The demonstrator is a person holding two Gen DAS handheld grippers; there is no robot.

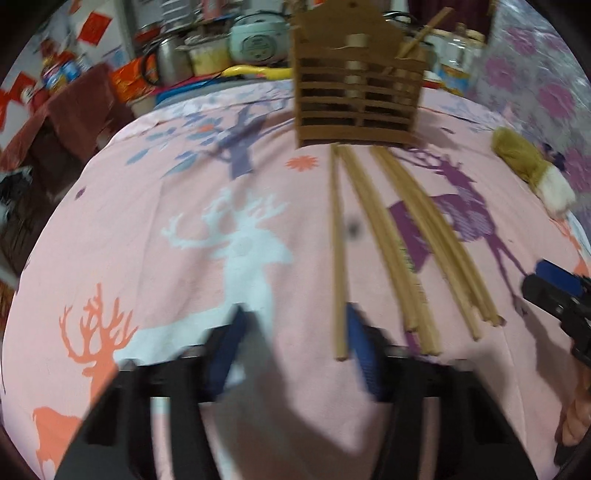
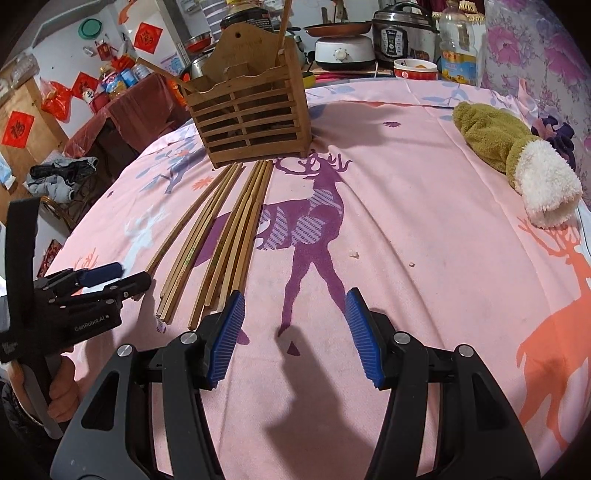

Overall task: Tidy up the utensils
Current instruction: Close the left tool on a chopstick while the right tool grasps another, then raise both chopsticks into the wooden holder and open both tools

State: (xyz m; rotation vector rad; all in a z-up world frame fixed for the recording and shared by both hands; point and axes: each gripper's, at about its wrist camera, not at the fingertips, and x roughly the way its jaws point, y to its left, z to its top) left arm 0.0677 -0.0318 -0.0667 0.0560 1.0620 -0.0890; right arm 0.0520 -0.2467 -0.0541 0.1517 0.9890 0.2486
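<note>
Several wooden chopsticks (image 2: 221, 236) lie side by side on the pink deer-print cloth (image 2: 424, 221), running from the slatted wooden holder (image 2: 251, 110) toward me. The holder (image 1: 358, 92) stands upright at the far side with a chopstick (image 2: 282, 26) standing in it. In the blurred left wrist view, one chopstick (image 1: 338, 258) lies between the jaws of my left gripper (image 1: 295, 314), close to the right pad (image 1: 362, 350); the other pad stands off it. My right gripper (image 2: 295, 295) is open over bare cloth, just right of the chopstick ends. The left gripper (image 2: 122, 277) also shows at their near ends.
A green and white plush toy (image 2: 517, 158) lies at the right side of the table. Cookers (image 2: 402, 33), a bowl and an oil bottle (image 2: 458, 48) crowd the counter behind the holder. The table drops off on the left toward a dark red covered stand (image 2: 122, 107).
</note>
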